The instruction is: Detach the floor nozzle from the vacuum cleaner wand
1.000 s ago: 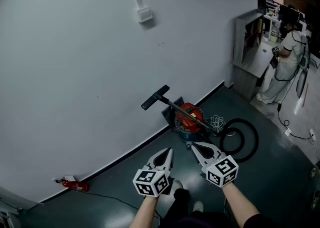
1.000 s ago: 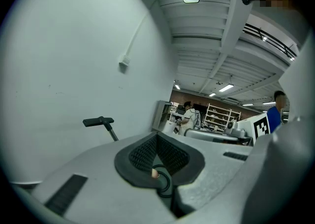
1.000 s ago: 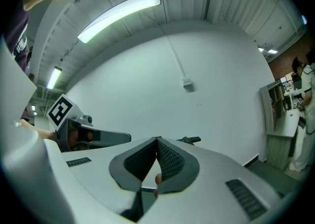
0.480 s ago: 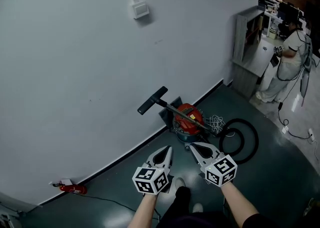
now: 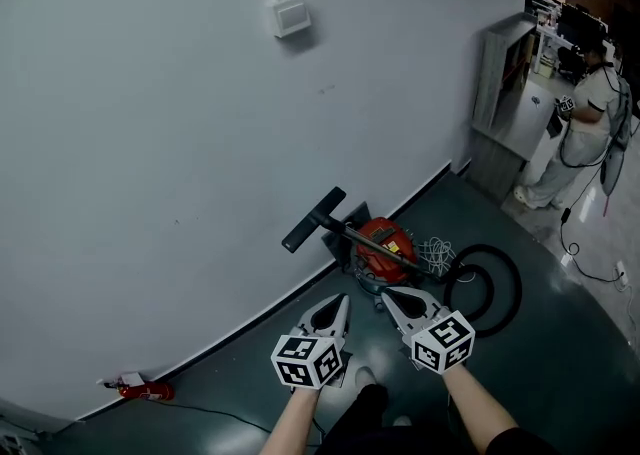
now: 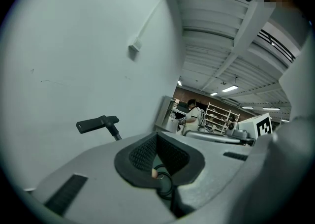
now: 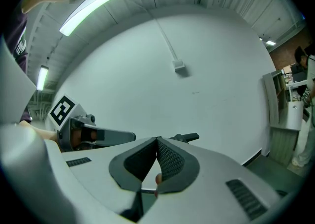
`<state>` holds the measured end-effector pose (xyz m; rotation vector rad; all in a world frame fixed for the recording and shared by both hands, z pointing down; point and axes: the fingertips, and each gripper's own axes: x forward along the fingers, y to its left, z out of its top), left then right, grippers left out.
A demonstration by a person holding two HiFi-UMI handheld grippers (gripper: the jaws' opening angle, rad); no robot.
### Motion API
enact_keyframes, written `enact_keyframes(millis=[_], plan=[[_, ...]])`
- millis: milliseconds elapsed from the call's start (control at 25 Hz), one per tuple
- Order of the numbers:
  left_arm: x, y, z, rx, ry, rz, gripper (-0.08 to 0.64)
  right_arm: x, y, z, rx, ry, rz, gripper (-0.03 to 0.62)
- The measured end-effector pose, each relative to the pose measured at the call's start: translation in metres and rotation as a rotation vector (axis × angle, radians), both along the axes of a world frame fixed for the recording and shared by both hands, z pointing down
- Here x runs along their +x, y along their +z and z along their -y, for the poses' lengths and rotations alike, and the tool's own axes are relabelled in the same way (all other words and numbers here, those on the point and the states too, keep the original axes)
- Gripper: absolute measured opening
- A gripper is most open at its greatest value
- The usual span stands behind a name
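Observation:
A red canister vacuum (image 5: pixel 385 246) sits on the dark floor by the grey wall. Its wand (image 5: pixel 368 233) slants up to the left and ends in a black floor nozzle (image 5: pixel 313 219), raised against the wall. The nozzle also shows in the left gripper view (image 6: pixel 97 123) and just above the jaws in the right gripper view (image 7: pixel 186 138). A black hose (image 5: pixel 485 286) loops to the vacuum's right. My left gripper (image 5: pixel 340 302) and right gripper (image 5: pixel 388 295) are side by side, both shut and holding nothing, a short way in front of the vacuum.
A tangle of white cable (image 5: pixel 434 247) lies beside the vacuum. A grey cabinet (image 5: pixel 503 78) stands at the wall's end, with a person (image 5: pixel 585 133) beyond it. A small red item (image 5: pixel 138 389) lies at the wall's foot on the left. A junction box (image 5: pixel 291 16) is mounted high on the wall.
Both grippers have come closer to the vacuum, still shut. The view has shifted, so the vacuum and nozzle sit slightly lower in the head view.

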<state>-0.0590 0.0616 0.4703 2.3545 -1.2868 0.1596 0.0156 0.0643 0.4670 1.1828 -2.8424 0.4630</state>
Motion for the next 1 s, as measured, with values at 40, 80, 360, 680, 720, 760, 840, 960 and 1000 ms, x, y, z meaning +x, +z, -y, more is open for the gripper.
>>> enact_keyframes(millis=[40,80,360,680,720,760,840,960,1000], plan=[[-0.003,0.001,0.008,-0.005,0.002,-0.001,0.003,-0.004,0.001,0.007,-0.004,0.003,-0.003,0.018],[-0.006,0.002,0.017,-0.009,0.004,-0.003,0.003,-0.007,0.001,0.015,-0.008,0.006,-0.006,0.017],[-0.019,0.008,0.065,-0.036,0.034,-0.019,0.003,-0.023,0.004,0.059,-0.03,0.039,-0.025,0.017],[-0.029,0.018,0.089,-0.059,0.059,-0.032,0.003,-0.03,0.009,0.082,-0.043,0.071,-0.048,0.017],[-0.029,0.019,0.091,-0.061,0.061,-0.032,0.003,-0.029,0.011,0.084,-0.045,0.075,-0.048,0.018],[-0.029,0.021,0.093,-0.063,0.062,-0.031,0.003,-0.028,0.011,0.086,-0.046,0.079,-0.047,0.018],[-0.028,0.024,0.098,-0.066,0.062,-0.032,0.003,-0.025,0.014,0.091,-0.046,0.083,-0.047,0.018],[-0.027,0.028,0.106,-0.07,0.058,-0.032,0.004,-0.022,0.02,0.101,-0.054,0.081,-0.05,0.018],[-0.028,0.03,0.109,-0.073,0.055,-0.031,0.003,-0.023,0.021,0.105,-0.057,0.079,-0.049,0.017]])
